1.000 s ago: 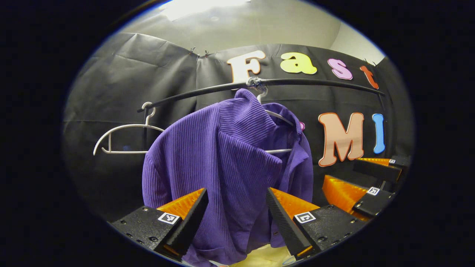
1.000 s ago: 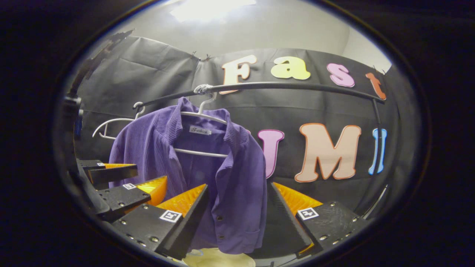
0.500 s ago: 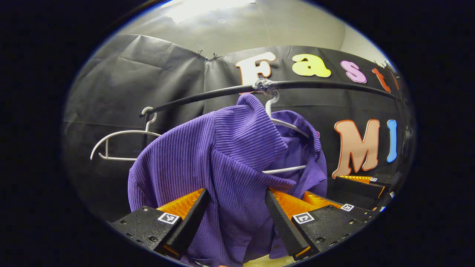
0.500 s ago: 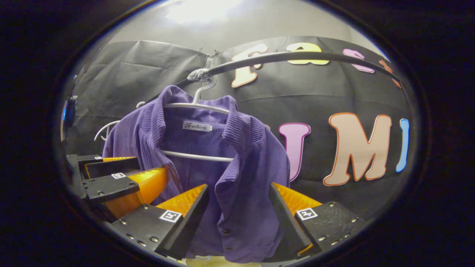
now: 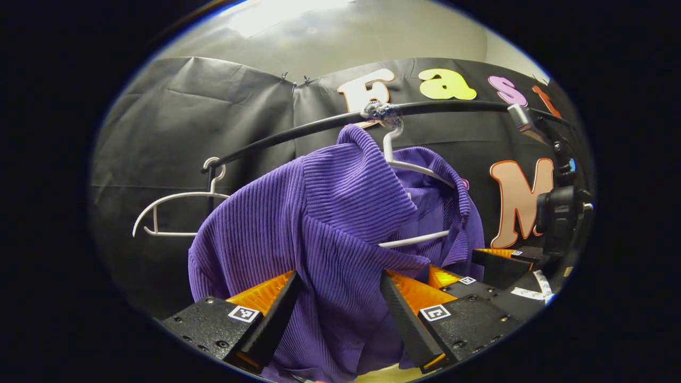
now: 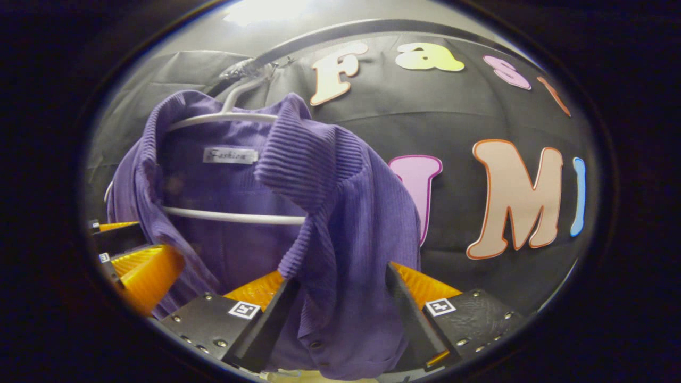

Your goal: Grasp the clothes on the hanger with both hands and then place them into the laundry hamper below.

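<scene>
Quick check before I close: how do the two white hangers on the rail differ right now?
The near hanger carries the purple shirt; the far hanger is bare. The near hanger hooks on at mid-rail, the far one at the rail's end by the upright. The near hanger is mostly covered by cloth, while the far hanger's whole outline shows. Both are white and hang from the same black rail.

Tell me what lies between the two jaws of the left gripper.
In the left gripper view, the purple shirt hangs between the open jaws of the left gripper; they do not press on it yet.
</scene>
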